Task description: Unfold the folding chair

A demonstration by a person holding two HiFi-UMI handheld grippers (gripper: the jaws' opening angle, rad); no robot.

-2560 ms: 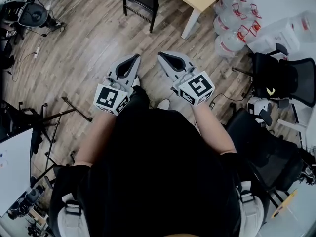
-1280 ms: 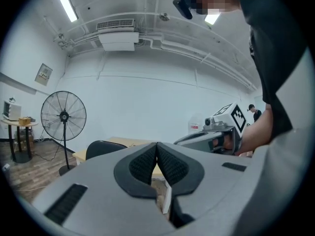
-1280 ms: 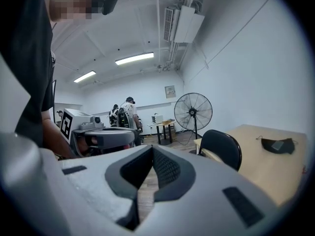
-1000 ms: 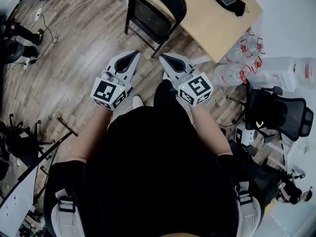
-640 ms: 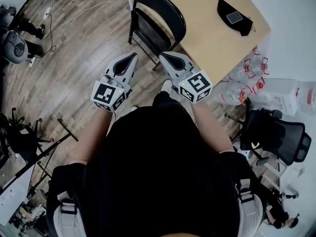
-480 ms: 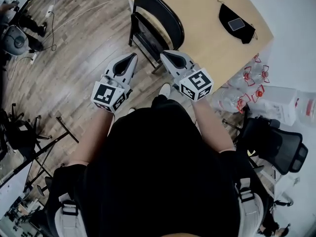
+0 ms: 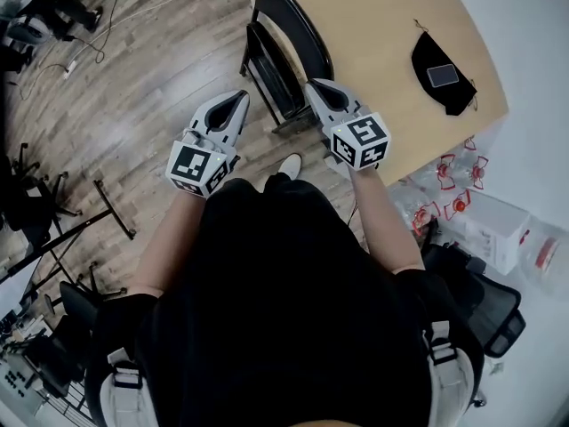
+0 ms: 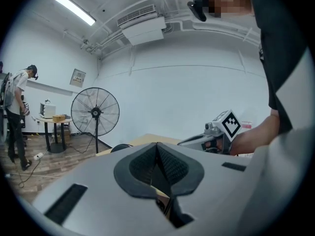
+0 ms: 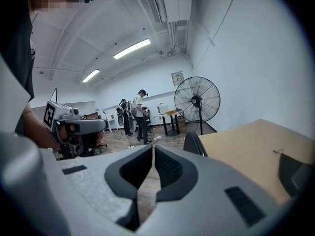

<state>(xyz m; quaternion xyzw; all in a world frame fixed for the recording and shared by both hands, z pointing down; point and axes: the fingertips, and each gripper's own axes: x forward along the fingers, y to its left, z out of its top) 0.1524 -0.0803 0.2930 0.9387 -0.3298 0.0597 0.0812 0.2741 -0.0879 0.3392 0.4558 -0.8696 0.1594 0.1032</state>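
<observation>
Beside one table [image 7: 373, 34], one folding chair [image 7: 269, 71]; two tools — left tool [image 7: 237, 99], right tool [image 7: 314, 86] — clenched, empty.

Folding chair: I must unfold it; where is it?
Head view, top centre: the folding chair stands beside the wooden table's left edge, beyond the left gripper and right gripper.

Open floor [image 7: 133, 69] leftward, table [image 7: 382, 52] behind chair [image 7: 269, 65] — tight

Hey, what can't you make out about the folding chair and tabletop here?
Head view, folding chair: near right side sits behind the right gripper.
Right gripper view, same chair: only the back's top shows above that gripper's body.
Head view, flat item on the black pouch: too small to identify.
</observation>
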